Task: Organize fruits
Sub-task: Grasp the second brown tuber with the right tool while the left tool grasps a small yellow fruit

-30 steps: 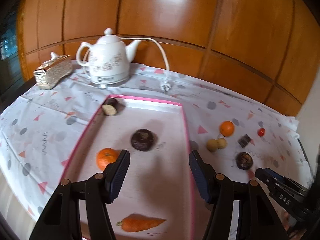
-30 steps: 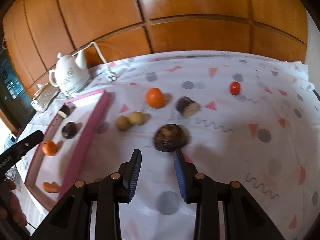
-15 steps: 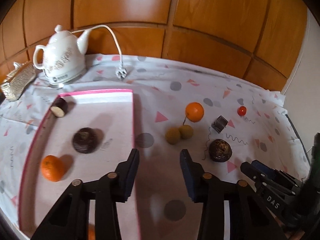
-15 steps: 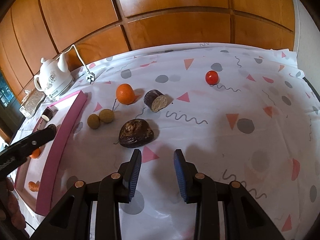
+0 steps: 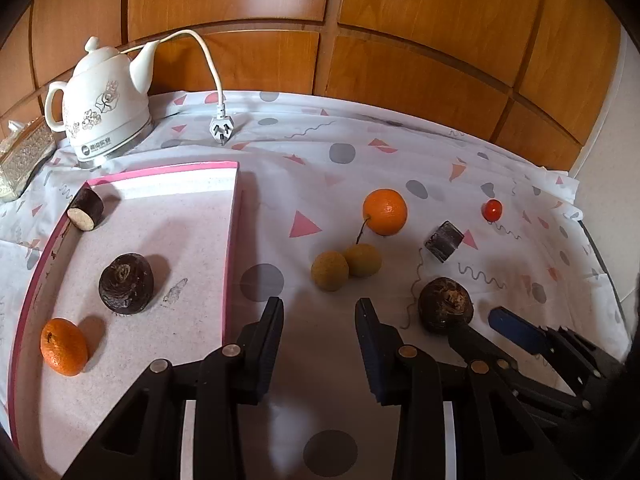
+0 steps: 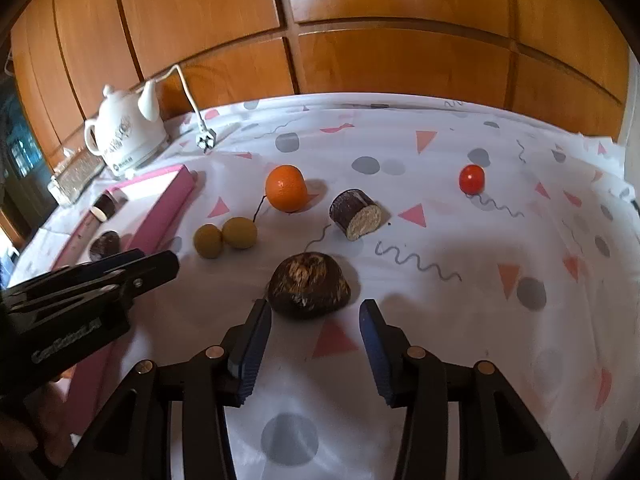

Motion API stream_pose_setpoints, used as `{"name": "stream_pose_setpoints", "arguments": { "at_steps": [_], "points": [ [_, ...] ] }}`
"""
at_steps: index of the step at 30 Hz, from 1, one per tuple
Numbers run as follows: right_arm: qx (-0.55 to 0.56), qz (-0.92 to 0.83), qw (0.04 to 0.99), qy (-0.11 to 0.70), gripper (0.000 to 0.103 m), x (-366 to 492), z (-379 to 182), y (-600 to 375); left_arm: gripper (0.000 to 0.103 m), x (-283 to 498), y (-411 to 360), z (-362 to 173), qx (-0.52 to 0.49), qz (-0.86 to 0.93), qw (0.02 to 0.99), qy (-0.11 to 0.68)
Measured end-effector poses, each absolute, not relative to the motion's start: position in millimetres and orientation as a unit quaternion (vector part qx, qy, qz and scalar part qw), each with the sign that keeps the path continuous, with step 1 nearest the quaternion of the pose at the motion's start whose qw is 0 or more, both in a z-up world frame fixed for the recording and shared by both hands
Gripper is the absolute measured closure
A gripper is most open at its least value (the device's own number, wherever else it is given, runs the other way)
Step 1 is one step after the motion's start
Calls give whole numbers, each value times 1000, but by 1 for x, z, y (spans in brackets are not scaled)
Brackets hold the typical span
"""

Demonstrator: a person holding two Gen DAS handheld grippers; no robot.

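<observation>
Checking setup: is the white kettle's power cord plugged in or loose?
Loose: the white plug lies on the patterned tablecloth beside the white ceramic kettle.

Left gripper (image 5: 318, 312) is off the tray (image 5: 230, 240), now over cloth short of two longans (image 5: 346, 266); jaws narrower, empty. Right gripper (image 6: 314, 320) nearer the dark fruit (image 6: 308, 284); jaws widening, fruit just ahead.

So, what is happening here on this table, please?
A person with a gripper in each hand is sorting fruits into the pink tray. An orange, a dark round fruit and a cut dark piece lie in it already. The right gripper, jaws just opened wider, points at the dark round fruit on the cloth without touching it. The left gripper holds nothing; its jaws have been closing. Another orange, two small yellowish fruits and a cherry tomato remain outside.
</observation>
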State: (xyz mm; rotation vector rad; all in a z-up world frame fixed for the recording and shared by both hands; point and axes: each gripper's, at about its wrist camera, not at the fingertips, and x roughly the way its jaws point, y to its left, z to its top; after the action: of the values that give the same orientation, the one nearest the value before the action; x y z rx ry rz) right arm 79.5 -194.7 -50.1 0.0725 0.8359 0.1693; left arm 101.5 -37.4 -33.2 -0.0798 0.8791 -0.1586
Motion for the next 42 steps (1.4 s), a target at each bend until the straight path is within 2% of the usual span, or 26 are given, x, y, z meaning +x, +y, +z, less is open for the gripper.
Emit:
{"name": "stream_pose_setpoints", "arguments": {
  "at_steps": [9,21,26,38,39,40,42],
  "points": [
    [7,85,903,422,52,99,-61,-184,65,112,-36,-38,-54,-74,896,435],
    [10,84,908,409,54,101,-61,-188,65,124,-46,-44,-48,-84,891,444],
    [24,69,911,407,54,100,-61,-197,73,130,-53,-49,-38,-90,887,451],
    [34,66,912,403,53,100,-63,-203,75,150,-61,-59,-23,-76,888,454],
    [34,66,912,403,54,100,-64,-203,76,151,-60,-59,-25,-75,888,454],
    [35,66,912,403,54,100,-64,-203,81,152,-60,-59,-29,-74,887,454],
    [36,66,912,402,54,100,-64,-204,81,152,-57,-59,-37,-76,888,452]
  ]
}}
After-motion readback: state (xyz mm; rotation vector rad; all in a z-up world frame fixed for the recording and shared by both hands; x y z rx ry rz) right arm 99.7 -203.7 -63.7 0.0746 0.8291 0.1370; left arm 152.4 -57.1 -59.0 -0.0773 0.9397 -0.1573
